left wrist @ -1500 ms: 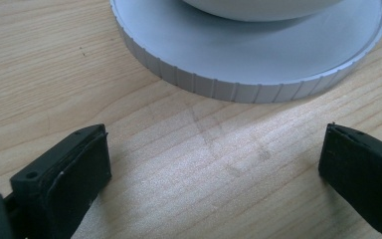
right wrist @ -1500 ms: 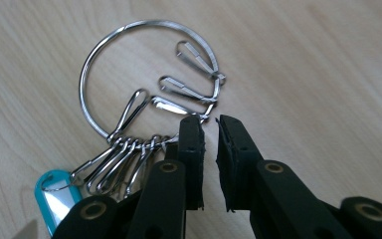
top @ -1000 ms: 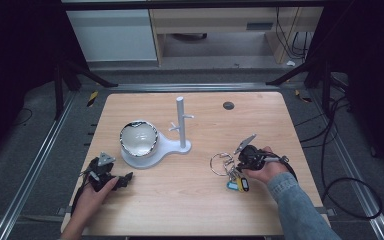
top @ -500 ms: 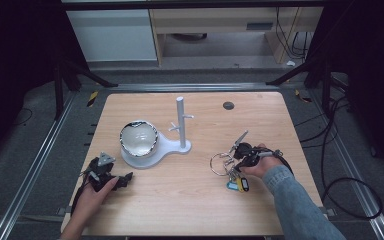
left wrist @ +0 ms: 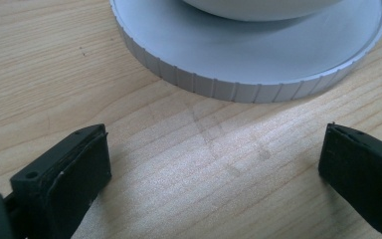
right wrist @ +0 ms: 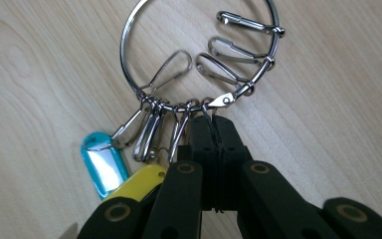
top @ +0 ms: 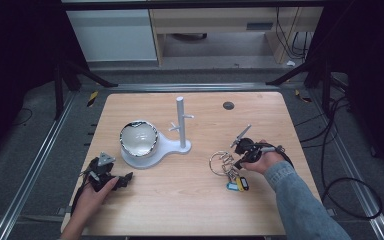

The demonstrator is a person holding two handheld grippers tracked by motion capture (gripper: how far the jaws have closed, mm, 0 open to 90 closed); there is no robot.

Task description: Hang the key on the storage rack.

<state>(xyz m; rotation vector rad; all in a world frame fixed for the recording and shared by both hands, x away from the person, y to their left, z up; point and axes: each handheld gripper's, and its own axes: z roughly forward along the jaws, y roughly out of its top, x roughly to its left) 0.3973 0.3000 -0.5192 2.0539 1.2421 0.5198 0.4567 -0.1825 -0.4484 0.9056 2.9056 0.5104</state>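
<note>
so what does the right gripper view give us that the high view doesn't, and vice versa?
Right gripper view alone: detail. The right gripper has its jaws shut at the bottom of the key ring, among its snap clips; the blue tag and yellow tag read clearly.

High view alone: the layout, with the white stand, the bowl on its base, and the left gripper.

Both: the key ring, tags, right gripper and wooden table.

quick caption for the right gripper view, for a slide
Right tongs shut on the key ring at its lower edge, clips and blue and yellow tags fanned out on the wooden table.
</note>
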